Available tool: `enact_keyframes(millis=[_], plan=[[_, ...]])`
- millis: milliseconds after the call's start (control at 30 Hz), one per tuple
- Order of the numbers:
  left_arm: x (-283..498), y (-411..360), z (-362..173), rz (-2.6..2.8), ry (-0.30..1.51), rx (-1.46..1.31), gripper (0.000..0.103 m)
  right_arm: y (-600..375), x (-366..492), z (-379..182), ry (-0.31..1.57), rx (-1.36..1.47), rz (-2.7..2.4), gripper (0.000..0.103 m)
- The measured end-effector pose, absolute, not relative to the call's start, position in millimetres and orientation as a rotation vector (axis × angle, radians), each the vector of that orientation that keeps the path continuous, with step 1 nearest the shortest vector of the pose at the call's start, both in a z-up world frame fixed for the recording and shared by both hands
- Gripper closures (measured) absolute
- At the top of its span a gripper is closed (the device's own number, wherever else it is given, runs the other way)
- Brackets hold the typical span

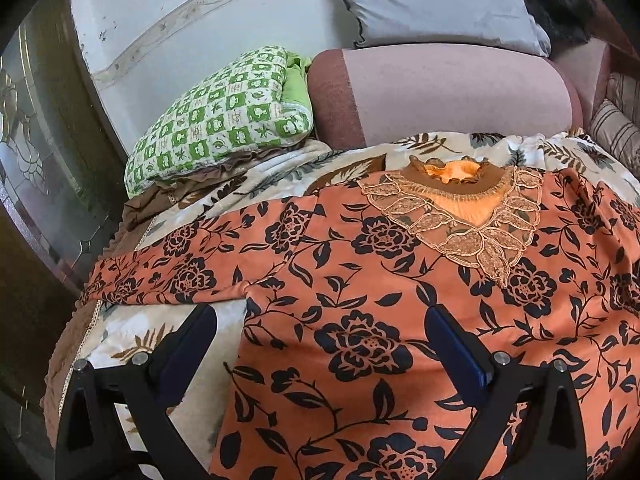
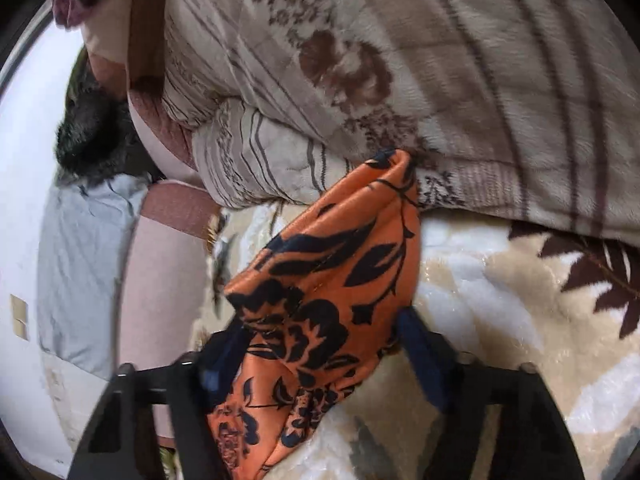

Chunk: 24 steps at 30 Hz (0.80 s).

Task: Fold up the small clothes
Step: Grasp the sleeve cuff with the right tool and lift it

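Note:
An orange top with black flowers (image 1: 360, 300) lies spread flat on a leaf-print blanket (image 1: 132, 340), its lace collar (image 1: 472, 208) at the far side and its left sleeve (image 1: 160, 276) stretched out to the left. My left gripper (image 1: 320, 328) is open just above the top's left side, near the armpit, holding nothing. In the right wrist view the other sleeve (image 2: 340, 280) lies between the jaws of my right gripper (image 2: 320, 340), which stand apart around it; the view is tilted and blurred.
A green checked pillow (image 1: 224, 120), a pink bolster (image 1: 440, 92) and a grey pillow (image 1: 432, 0) lie at the head of the bed. A striped brown quilt (image 2: 400, 80) is piled beside the sleeve. The bed's left edge (image 1: 68, 360) drops off near my left gripper.

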<state>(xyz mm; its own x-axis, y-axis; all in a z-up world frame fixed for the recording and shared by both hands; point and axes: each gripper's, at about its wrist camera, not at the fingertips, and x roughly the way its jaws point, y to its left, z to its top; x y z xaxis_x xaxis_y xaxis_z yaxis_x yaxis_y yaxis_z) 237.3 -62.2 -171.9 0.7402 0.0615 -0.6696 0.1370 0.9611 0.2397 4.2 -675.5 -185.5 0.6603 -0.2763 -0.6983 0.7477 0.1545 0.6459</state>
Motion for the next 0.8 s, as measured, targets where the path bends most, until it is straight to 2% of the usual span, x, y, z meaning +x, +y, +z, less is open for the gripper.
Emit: enact_keyframes(millis=[133,200,367,567,800], plan=[[238,-59,-172,-0.043,0.746,0.274,0.000,-684,9,-180,0.510,1.099,-0.862,0.082],[238,-56,-173,-0.043,0.753,0.270,0.000,-691,1,-179,0.454,1.137,-0.853,0.087],[241,-49,-175,-0.035,0.782,0.234,0.000,-690,-2,-129,0.306,1.075,-0.748,0.090],[239,-48,-172,-0.038,0.772,0.233,0.000,-679,21,-33,0.183,0.981,-0.584,0.090],[243,-36,-169,-0.004,0.763,0.205,0.000,-608,82,61,0.146,0.884,-0.325,0.090]])
